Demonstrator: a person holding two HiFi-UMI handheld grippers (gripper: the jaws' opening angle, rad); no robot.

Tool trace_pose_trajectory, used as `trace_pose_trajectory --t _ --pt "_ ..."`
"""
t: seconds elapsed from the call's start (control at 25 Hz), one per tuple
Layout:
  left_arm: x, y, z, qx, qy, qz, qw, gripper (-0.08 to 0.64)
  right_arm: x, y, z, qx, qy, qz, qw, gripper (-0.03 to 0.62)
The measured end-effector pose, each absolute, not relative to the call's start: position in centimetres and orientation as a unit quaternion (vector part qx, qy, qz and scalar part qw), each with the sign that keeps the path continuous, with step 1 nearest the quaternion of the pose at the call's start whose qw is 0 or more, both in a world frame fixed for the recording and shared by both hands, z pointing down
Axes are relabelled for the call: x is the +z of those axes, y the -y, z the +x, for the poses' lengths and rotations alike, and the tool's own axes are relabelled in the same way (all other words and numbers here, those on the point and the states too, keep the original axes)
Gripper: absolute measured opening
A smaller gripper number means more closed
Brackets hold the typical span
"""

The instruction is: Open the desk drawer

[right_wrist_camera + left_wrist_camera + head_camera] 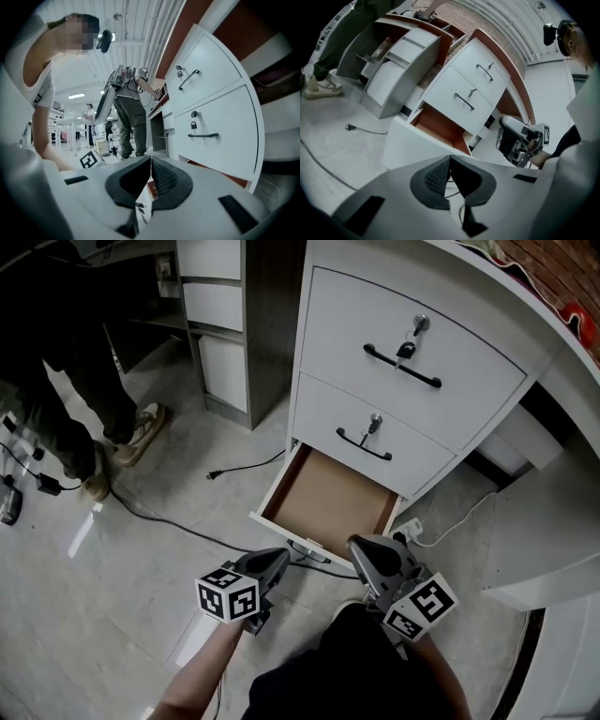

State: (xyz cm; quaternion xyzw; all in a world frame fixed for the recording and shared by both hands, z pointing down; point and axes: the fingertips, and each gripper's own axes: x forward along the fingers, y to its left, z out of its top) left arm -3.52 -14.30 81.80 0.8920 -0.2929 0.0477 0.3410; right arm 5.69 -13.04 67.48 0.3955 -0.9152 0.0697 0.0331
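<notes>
Our left gripper (450,157) has its jaws pressed together with nothing between them. The right gripper (151,159) is the same, pads closed on each other and empty. In the head view the left gripper (278,559) and right gripper (359,547) hang side by side just in front of the bottom drawer (328,491), close to its front panel (292,536) but gripping no part of it.

That drawer (437,127) stands out from the pedestal under the table (562,371), its brown floor bare. The middle drawer (375,437) and top drawer (412,348) above it are shut, each with a dark handle and a key in its lock.

We judge the opening itself to be done and the step in hand to be letting go and backing off. If we wanted it further out, the next move would call for spreading one pair of jaws, setting them round the handle on the front panel and drawing straight back along the runners.

The drawer points out of the pedestal toward us, down and left in the head view. Its sliding axis runs level with the floor, its open side faces up, and its front panel lies crosswise to that axis.
</notes>
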Motion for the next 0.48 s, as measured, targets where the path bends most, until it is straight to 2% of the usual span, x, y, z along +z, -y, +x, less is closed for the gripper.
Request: trace_pose_trajectory --t 0.08,0.48 --pt "79.7 14.8 -3.4 0.035 0.291 0.899 0.325 0.011 66.5 14.0 4.9 0.06 0.913 0.402 0.043 0.018" --pt "70.6 17.3 -1.8 0.008 0.299 0.919 0.259 0.012 61.8 16.3 3.6 0.096 0.898 0.43 -0.008 0.018"
